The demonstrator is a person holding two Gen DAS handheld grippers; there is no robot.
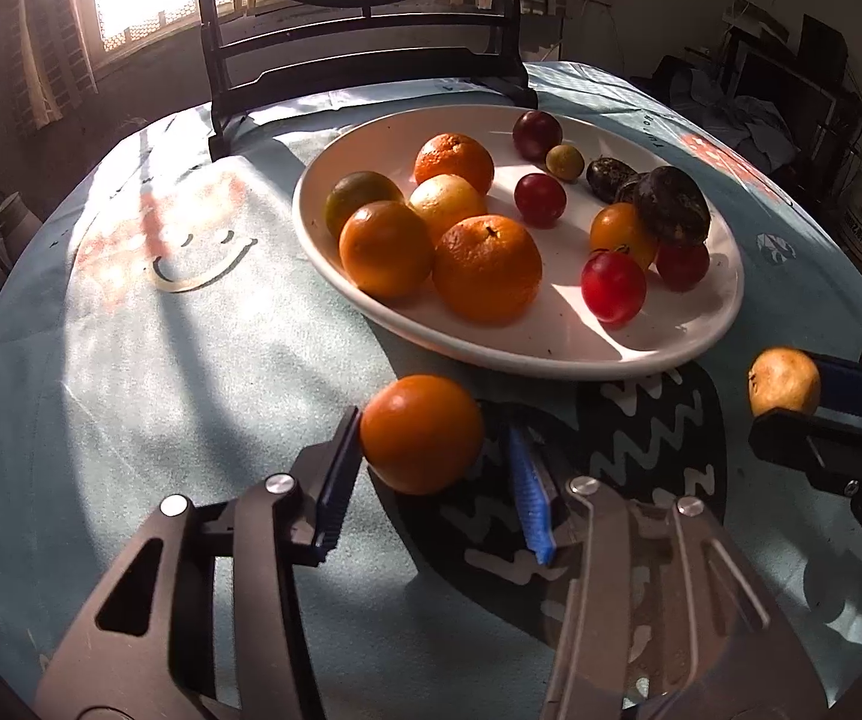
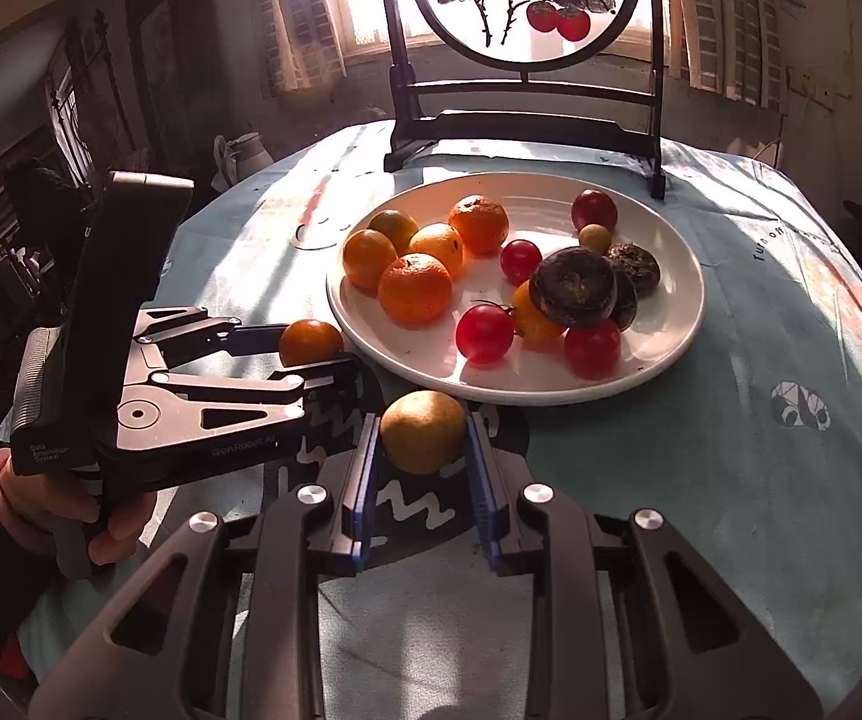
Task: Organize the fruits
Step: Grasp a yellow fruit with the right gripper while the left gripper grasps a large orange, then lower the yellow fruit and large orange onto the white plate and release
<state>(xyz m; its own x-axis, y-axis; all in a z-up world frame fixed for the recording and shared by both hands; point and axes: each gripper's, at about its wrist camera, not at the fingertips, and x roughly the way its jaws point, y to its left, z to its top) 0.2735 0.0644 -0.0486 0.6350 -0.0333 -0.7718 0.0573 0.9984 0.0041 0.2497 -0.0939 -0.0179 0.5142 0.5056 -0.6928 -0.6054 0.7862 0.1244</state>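
A white plate on the table holds several oranges, red and yellow cherry tomatoes and dark wrinkled fruits. My left gripper is shut on an orange just in front of the plate's near rim. My right gripper is shut on a small yellow-brown fruit, close to the plate's near edge.
A dark wooden stand with a round painted screen rises behind the plate. A light blue patterned cloth covers the round table. A white jug sits beyond the table's far left edge.
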